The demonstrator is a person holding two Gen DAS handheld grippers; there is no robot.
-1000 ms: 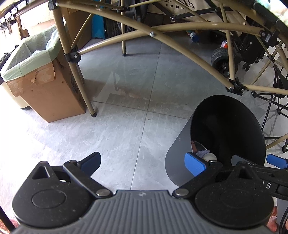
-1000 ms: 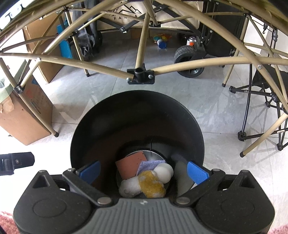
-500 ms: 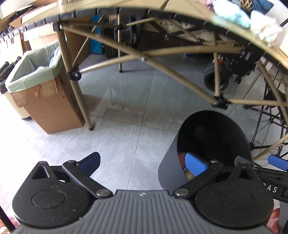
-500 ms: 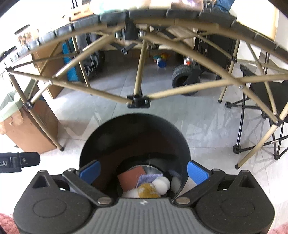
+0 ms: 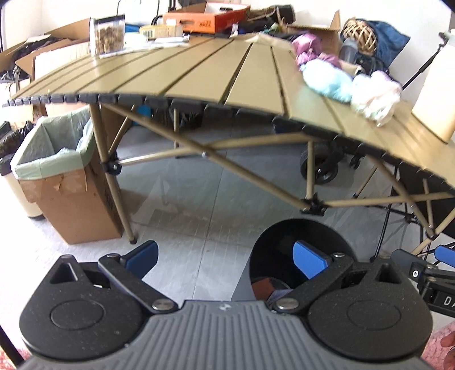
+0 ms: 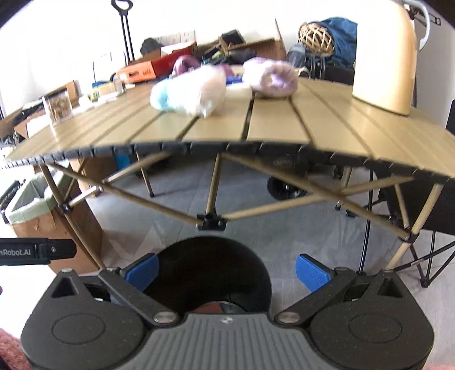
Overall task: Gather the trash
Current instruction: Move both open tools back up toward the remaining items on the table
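A black round bin [image 5: 284,236] [image 6: 213,256] stands on the floor below the table's front edge, with a brown piece and other scraps [image 5: 263,286] at its bottom. My left gripper [image 5: 224,257] is open and empty, left of and above the bin. My right gripper [image 6: 227,269] is open and empty, held over the bin's mouth. On the tan slatted table [image 5: 199,71] [image 6: 270,125] lie crumpled wads: a light blue one [image 5: 327,79], a whitish pink one [image 5: 375,96] [image 6: 196,91], and a purple one [image 6: 273,76] [image 5: 305,48].
A cardboard box lined with a green bag [image 5: 65,182] [image 6: 31,210] stands left of the table leg. A cream jug [image 6: 384,57], a clear jar [image 5: 106,34] [image 6: 61,109] and an orange box [image 5: 204,18] sit on the table. Folding chair legs [image 6: 426,261] stand at the right.
Both grippers have risen from low beside the bin to about table height, so the tabletop and its wads have come into view. Both stay open and empty.
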